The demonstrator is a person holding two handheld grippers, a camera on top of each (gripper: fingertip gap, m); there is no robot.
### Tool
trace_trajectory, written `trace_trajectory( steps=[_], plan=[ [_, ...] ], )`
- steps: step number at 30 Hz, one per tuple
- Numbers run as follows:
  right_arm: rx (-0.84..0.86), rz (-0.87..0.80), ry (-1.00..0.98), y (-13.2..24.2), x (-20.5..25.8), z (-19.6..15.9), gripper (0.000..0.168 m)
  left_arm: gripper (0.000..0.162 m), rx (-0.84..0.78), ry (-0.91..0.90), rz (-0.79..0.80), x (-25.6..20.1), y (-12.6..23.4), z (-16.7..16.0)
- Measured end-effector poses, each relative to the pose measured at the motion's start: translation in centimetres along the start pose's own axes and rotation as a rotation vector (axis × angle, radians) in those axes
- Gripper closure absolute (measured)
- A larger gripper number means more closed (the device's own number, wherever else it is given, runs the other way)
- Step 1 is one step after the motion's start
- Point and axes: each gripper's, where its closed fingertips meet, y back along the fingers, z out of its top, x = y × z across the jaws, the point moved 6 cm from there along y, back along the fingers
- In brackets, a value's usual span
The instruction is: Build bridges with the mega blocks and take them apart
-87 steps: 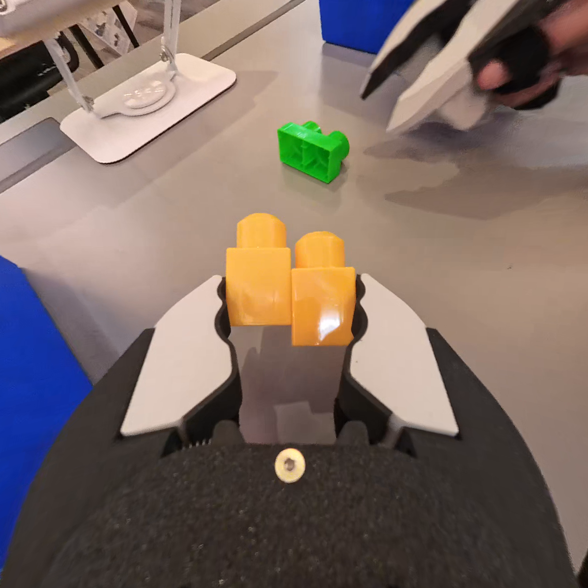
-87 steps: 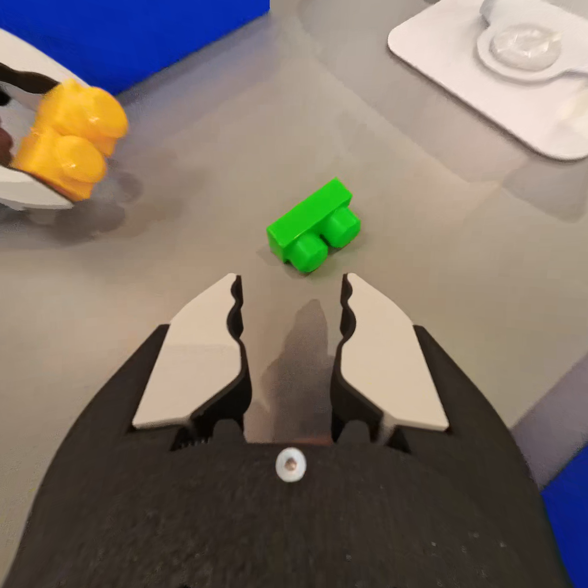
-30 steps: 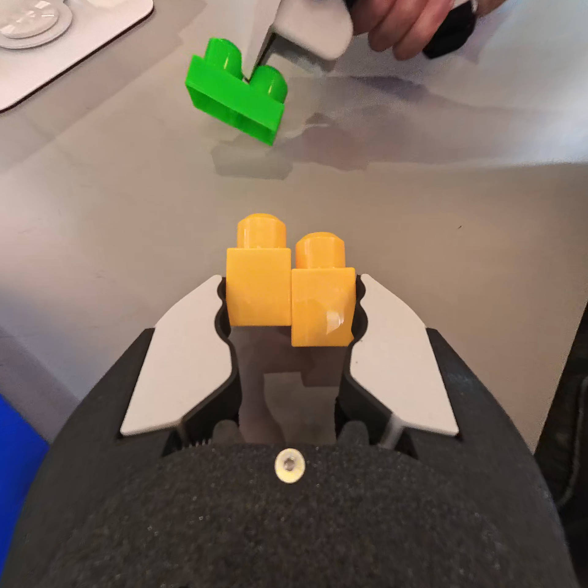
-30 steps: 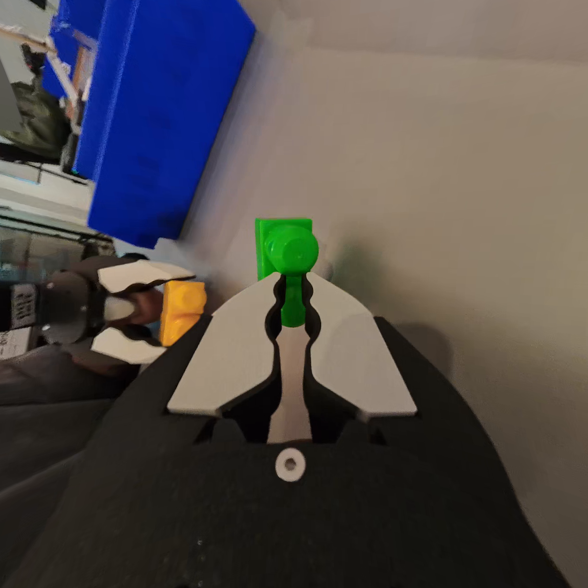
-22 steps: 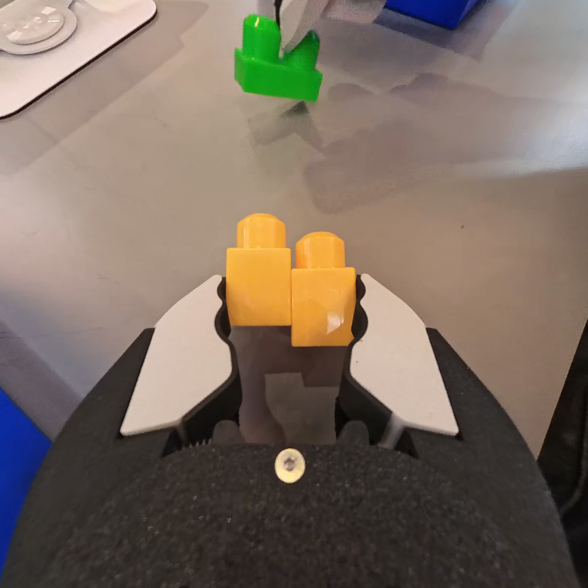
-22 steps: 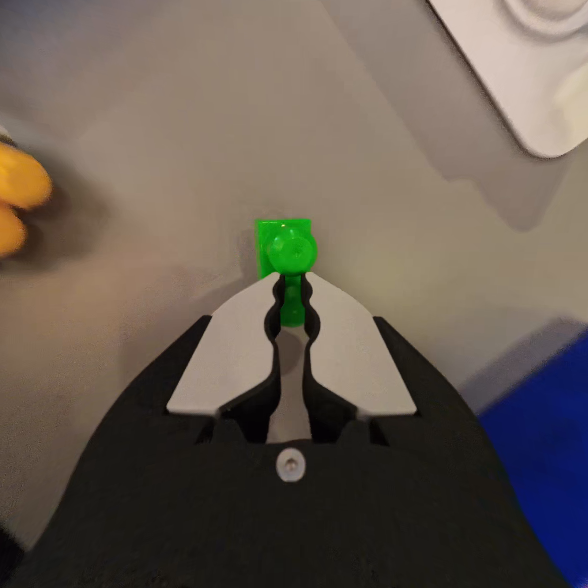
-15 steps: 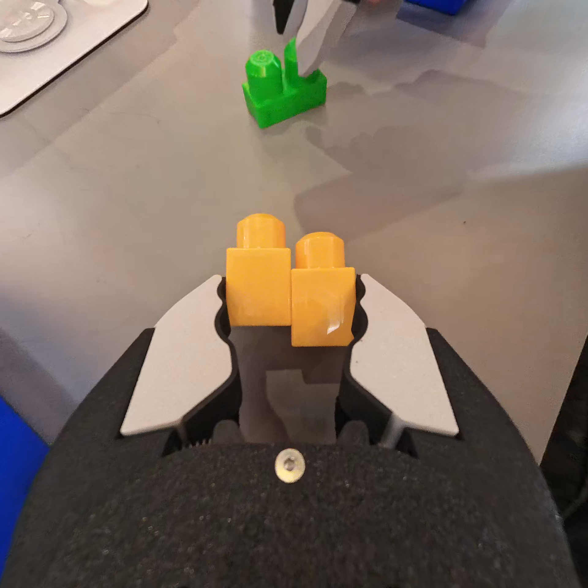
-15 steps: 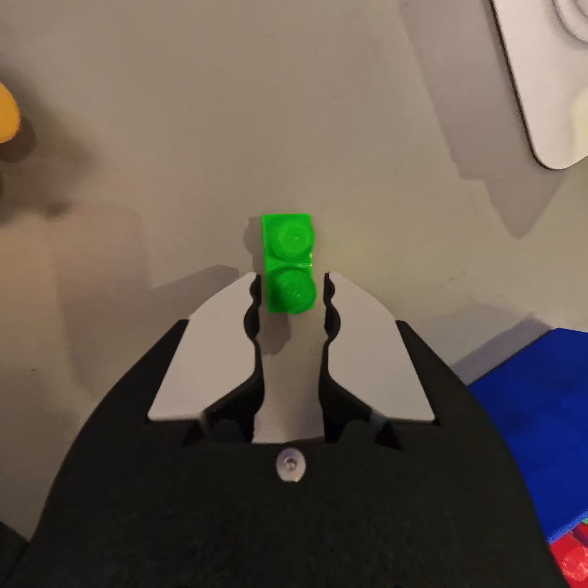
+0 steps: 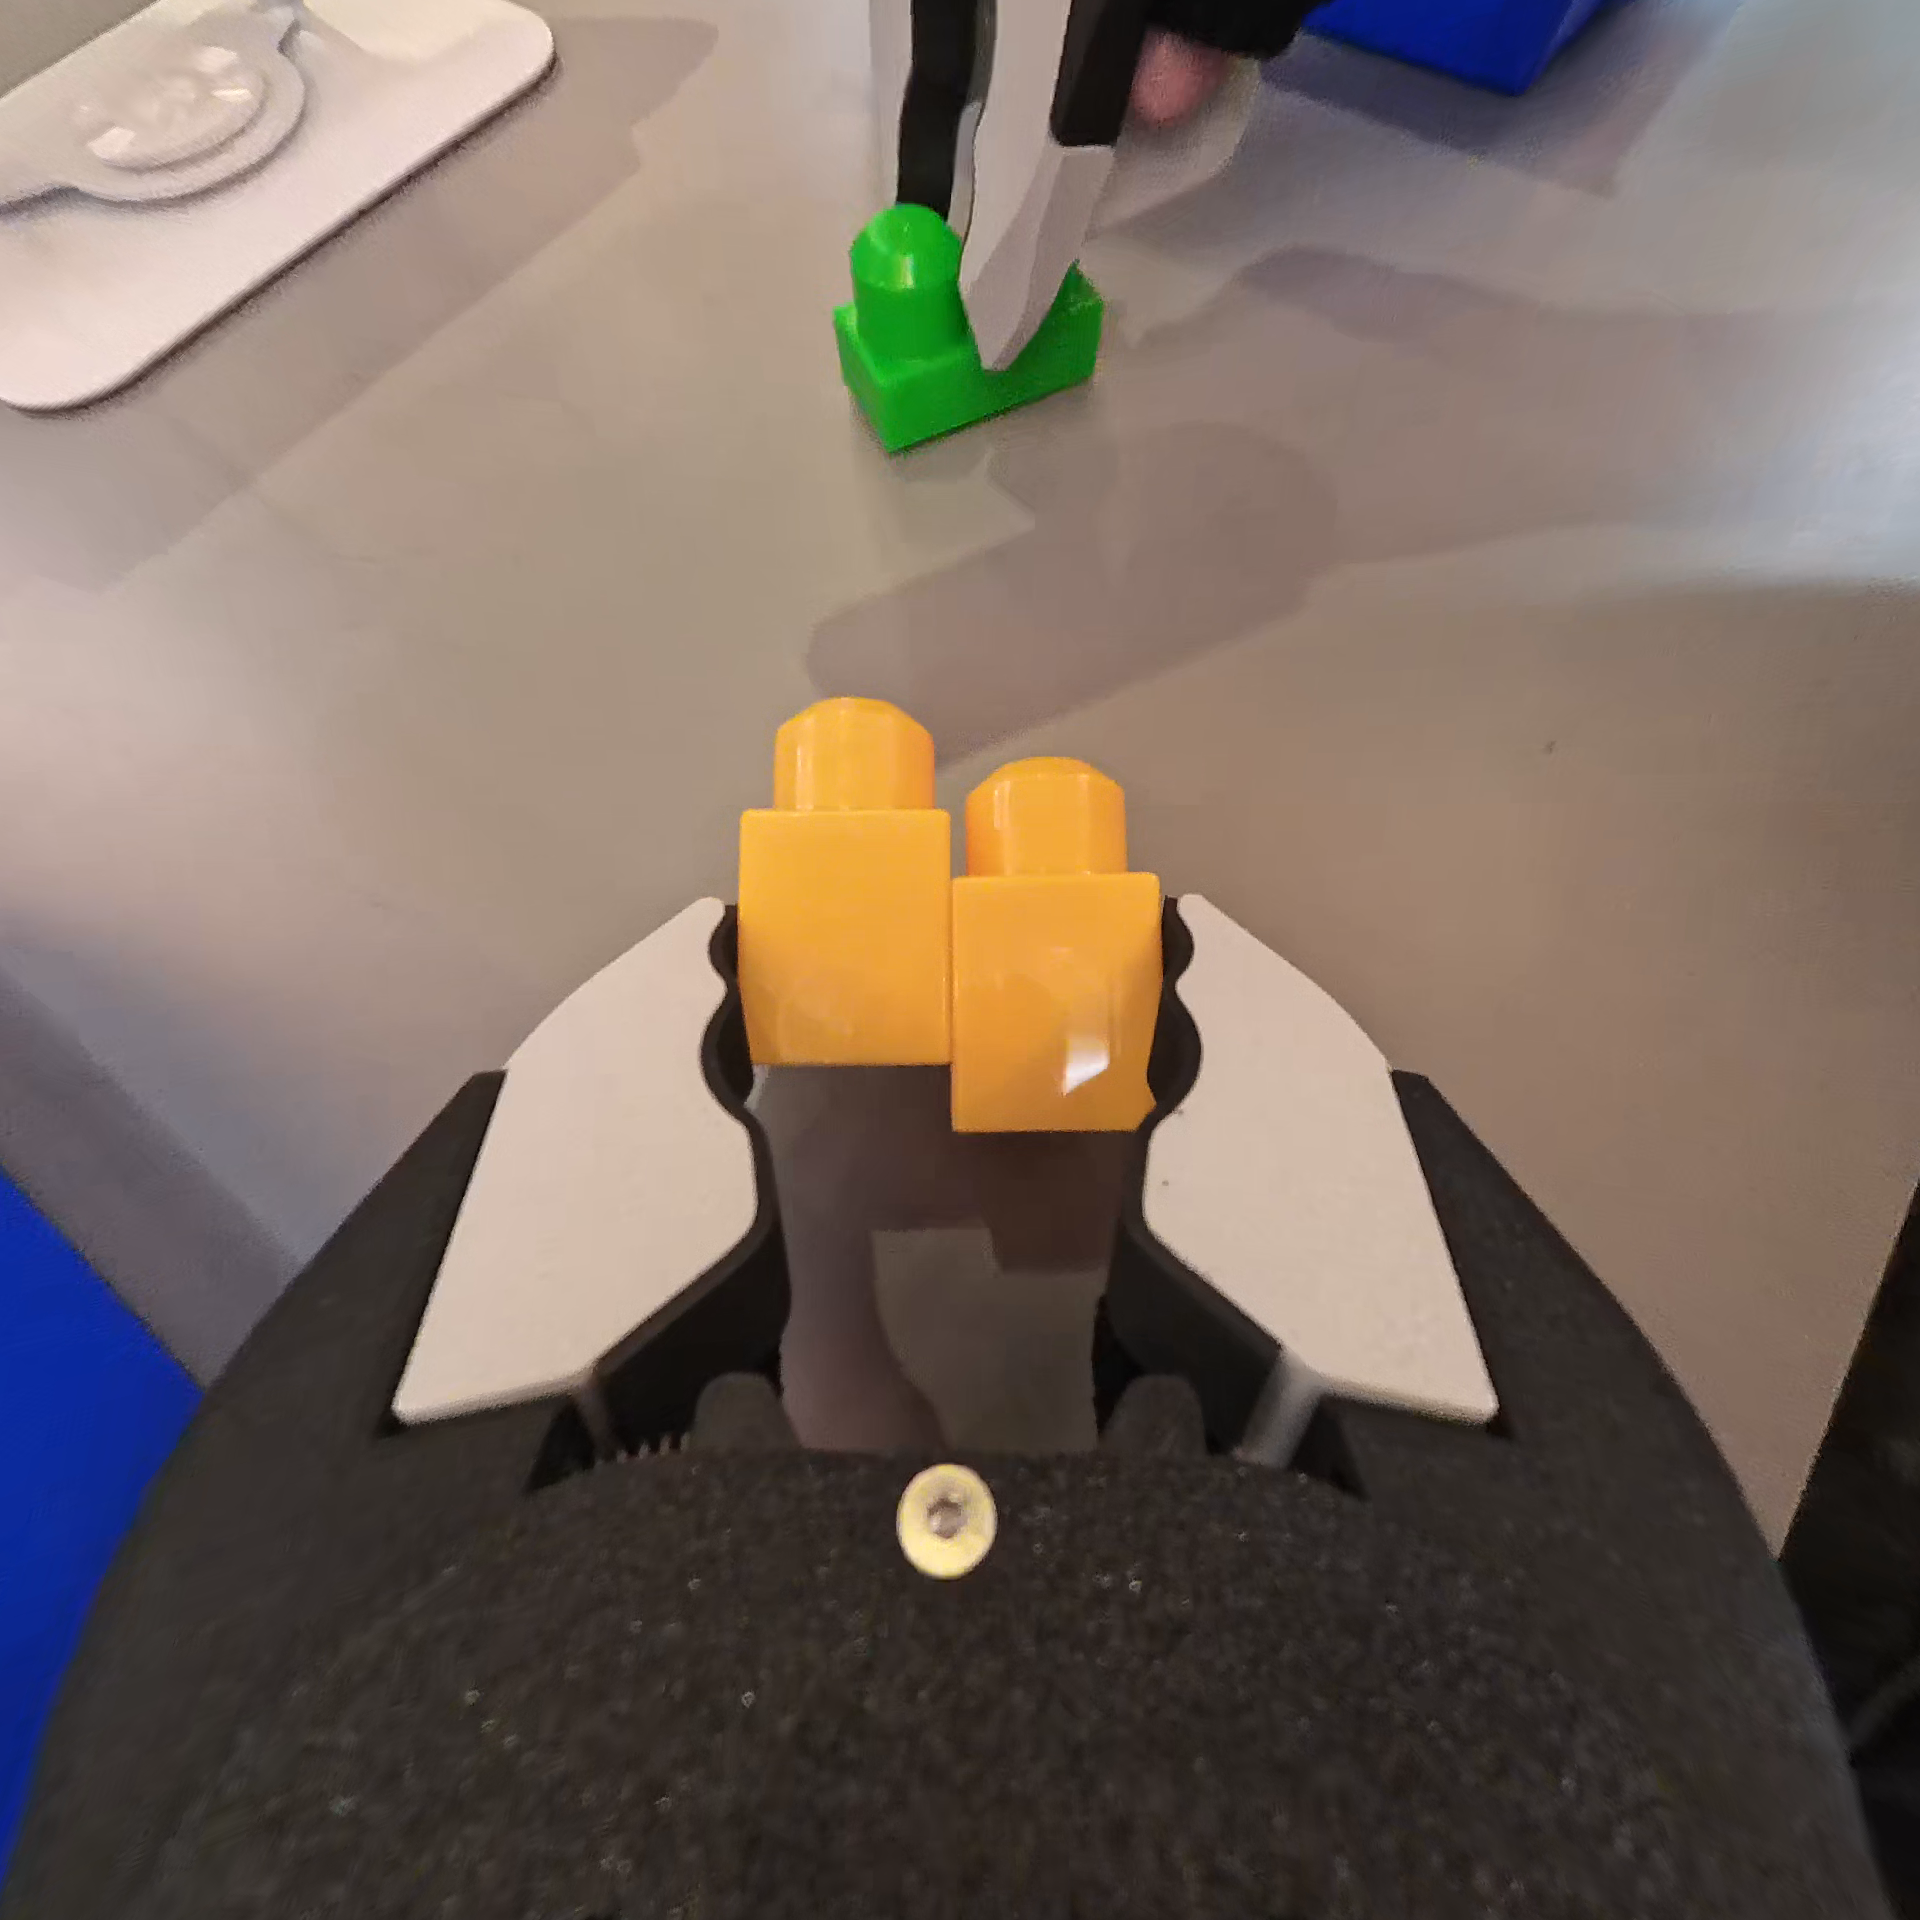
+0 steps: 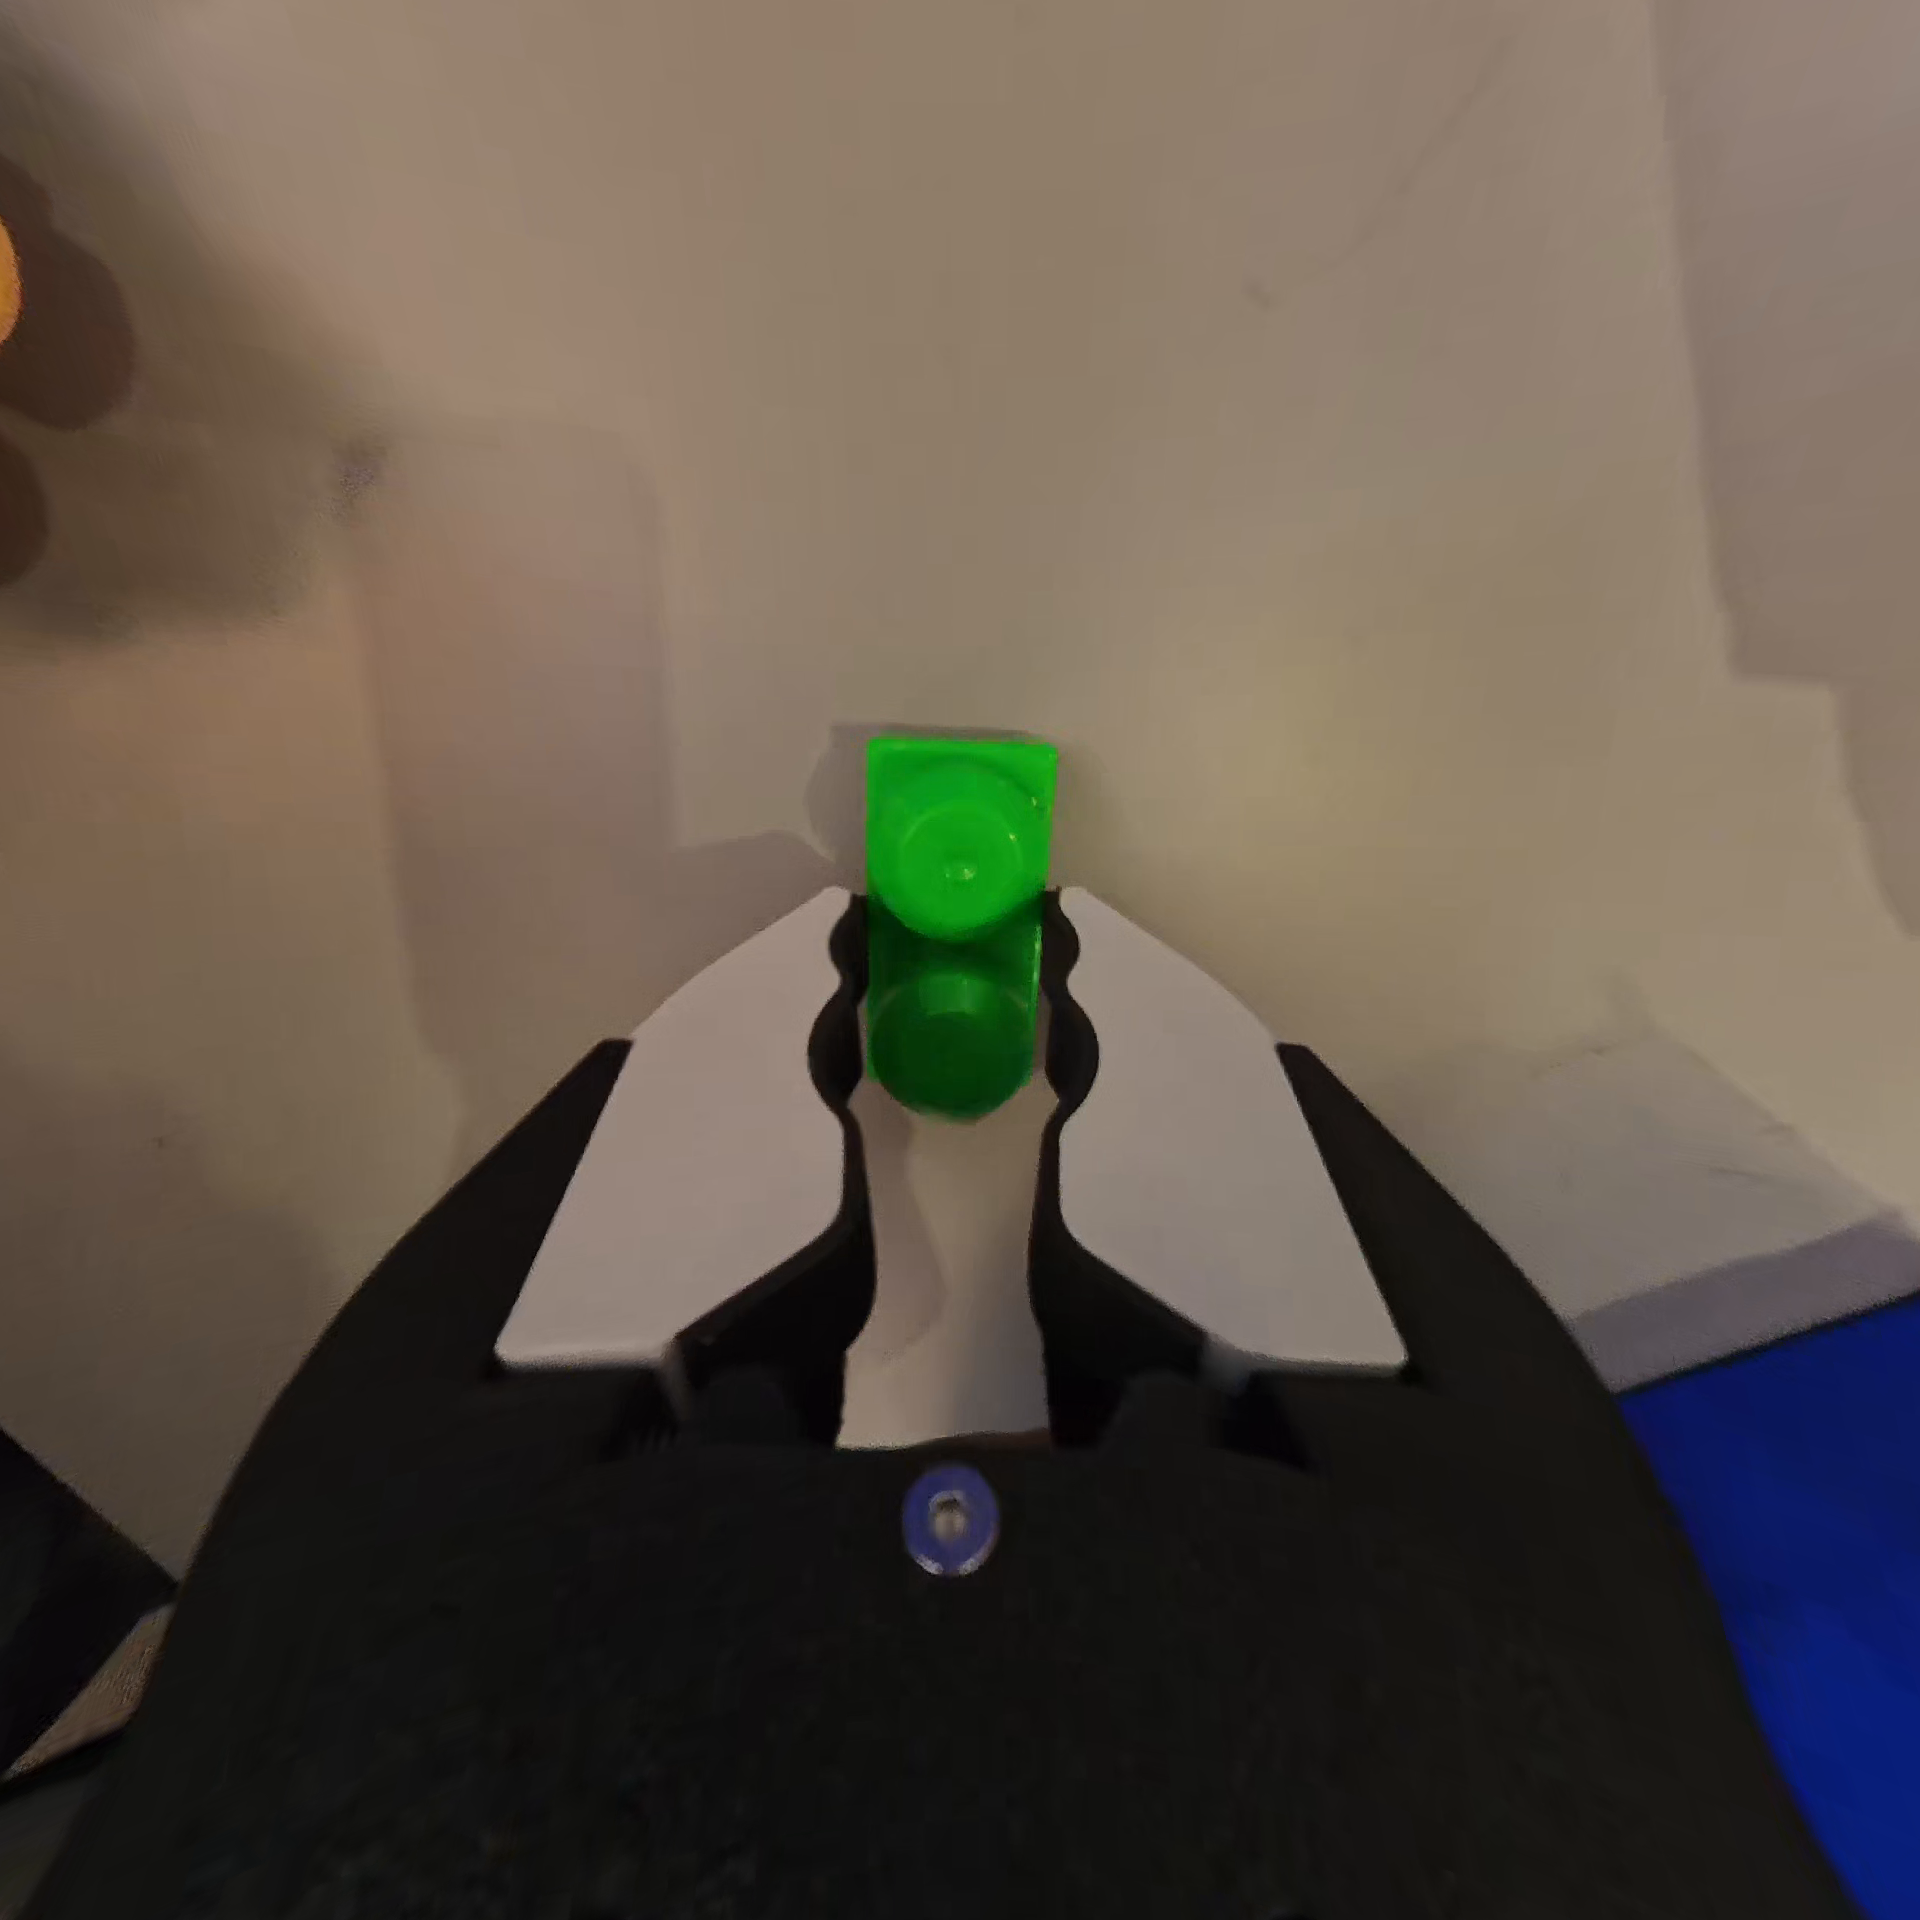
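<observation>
My left gripper (image 9: 951, 935) is shut on two orange one-stud blocks, side by side, studs pointing away from me: the left one (image 9: 844, 935) and the right one (image 9: 1055, 997). They are held above the grey table (image 9: 416, 727). A green two-stud block (image 9: 914, 353) stands upright on the table farther ahead. My right gripper (image 10: 956, 925) comes down on it from above, fingers pressed on both sides of the green block (image 10: 956, 831) at the near stud. That gripper also shows in the left wrist view (image 9: 1008, 260), held by a gloved hand.
A white flat stand base (image 9: 208, 177) lies at the far left of the table. A blue bin (image 9: 1455, 42) is at the far right, another blue bin (image 9: 62, 1351) by my left side, and a blue one (image 10: 1787, 1455) shows in the right wrist view. Left tips to right tips: about 15 centimetres. My right tips are roughly 25 centimetres from the white flat stand base (image 9: 208, 177).
The right gripper picked up the green block, turned it upright and set it on the table, opened briefly, then closed on its sides again. The left gripper kept holding the orange blocks.
</observation>
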Motion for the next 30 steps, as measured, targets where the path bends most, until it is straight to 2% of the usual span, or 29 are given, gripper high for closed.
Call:
trace_trajectory(
  steps=[2,3,6,7,9,12,15,18,23,30],
  plan=[
    [-0.12,0.028,-0.049,1.5,0.0,0.3,0.137,0.087,-0.04,-0.009,0.001,0.2,0.2,0.6],
    [-0.234,0.087,-0.108,2.8,0.3,0.5,0.137,0.087,-0.059,-0.02,0.002,0.3,0.3,0.8],
    [-0.642,0.44,-0.347,7.1,1.9,0.7,0.137,0.087,-0.118,-0.094,0.034,0.6,0.7,1.9],
    [-0.737,0.548,-0.409,8.1,2.3,0.4,0.137,0.087,-0.137,-0.132,0.055,0.8,0.9,2.4],
    [-0.839,0.655,-0.487,8.4,3.3,0.0,0.137,0.087,-0.166,-0.212,0.09,0.9,1.1,3.6],
    [-0.883,0.747,-0.532,7.1,5.3,0.2,0.137,0.087,-0.166,-0.358,0.133,0.9,0.8,5.7],
    [-0.898,0.735,-0.547,6.1,5.7,0.4,0.137,0.087,-0.141,-0.466,0.132,0.5,0.0,7.4],
    [-0.905,0.737,-0.527,6.0,6.0,0.3,0.137,0.087,-0.136,-0.501,0.108,0.2,-0.4,8.6],
    [-0.892,0.75,-0.469,6.1,6.0,-0.4,0.137,0.087,-0.146,-0.521,0.064,-0.3,-0.8,9.1],
    [-0.771,0.724,-0.4,5.8,6.0,-0.9,0.137,0.088,-0.097,-0.565,0.026,-0.8,-2.0,8.6]
  ],
)
